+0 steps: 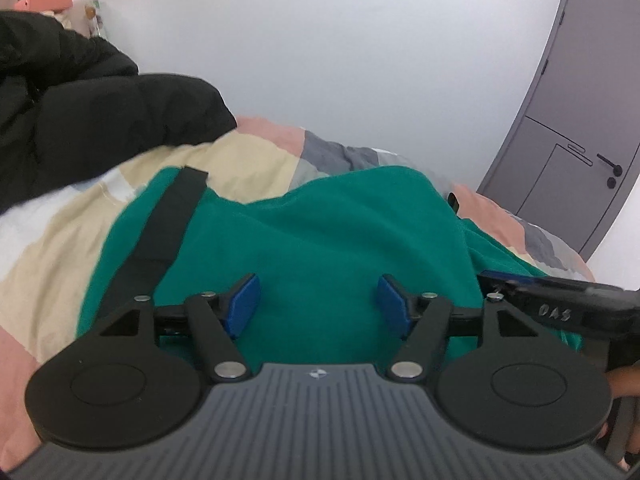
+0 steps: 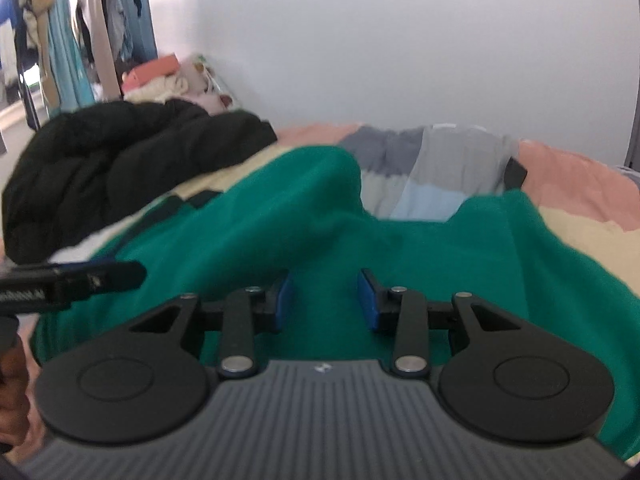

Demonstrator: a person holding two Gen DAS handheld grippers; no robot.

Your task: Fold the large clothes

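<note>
A large green garment [image 1: 320,220] lies rumpled on the bed, with a black strip [image 1: 160,236] running along its left part. My left gripper [image 1: 318,292] hovers over the garment's near part, its blue pads wide apart with nothing between them. In the right wrist view the same green garment [image 2: 280,220] bulges up in the middle. My right gripper [image 2: 324,292] hangs over its near edge, pads apart and gripping nothing. Each gripper's black finger [image 1: 520,286] pokes into the other's view from the side, the left one's finger [image 2: 92,276] at the left edge.
A black padded jacket [image 1: 80,128] [image 2: 120,168] is heaped on the bed to the left. The patchwork quilt [image 1: 240,152] [image 2: 440,184] covers the bed. A grey door [image 1: 568,120] stands at the right, and a rack of hanging clothes [image 2: 80,20] at the far left.
</note>
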